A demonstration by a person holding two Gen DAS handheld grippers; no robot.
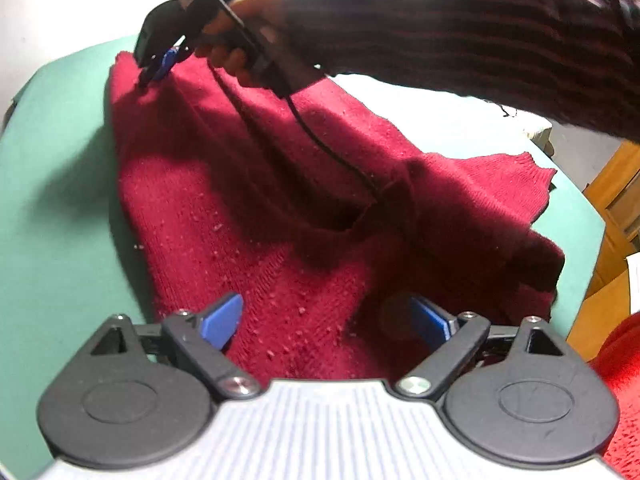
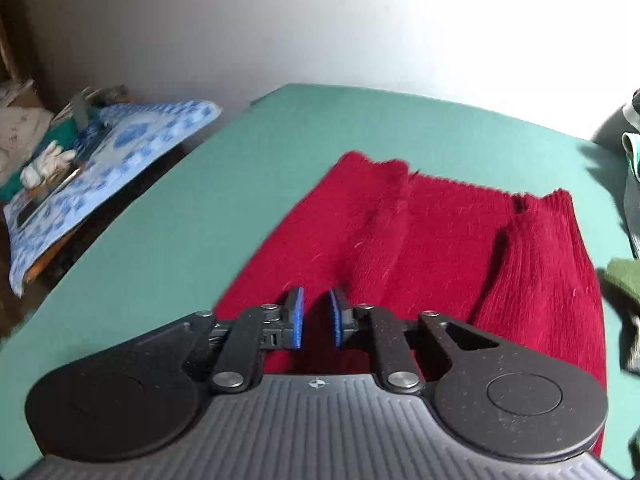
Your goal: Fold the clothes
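Green felt covers the table [image 1: 52,208] on which a dark red knitted sweater [image 1: 248,240] is spread, part flat and part rucked into folds. Nearest in the left wrist view, the left gripper [image 1: 328,320] is held low over the near part of the knit with its blue pads wide apart and nothing between them. Farther off, the right gripper [image 1: 154,68] is seen at the sweater's far corner, carried by a hand [image 1: 240,32] in a dark striped sleeve [image 1: 460,28]; a black cable trails from it across the cloth. In the right wrist view its pads [image 2: 297,322] are drawn nearly together with a narrow gap, and red knit is seen behind that gap, but whether cloth is pinched cannot be told for certain. Beyond the table edge a blue patterned cushion [image 2: 120,152] is visible on a side surface. The step in hand is judged to be the smoothing or taking up of an edge for the next fold. It would be done well if the far corner were taken through both layers, the near hem were pinned or gripped by the open left pads, and the ridges across the middle were pulled flat before anything is turned over
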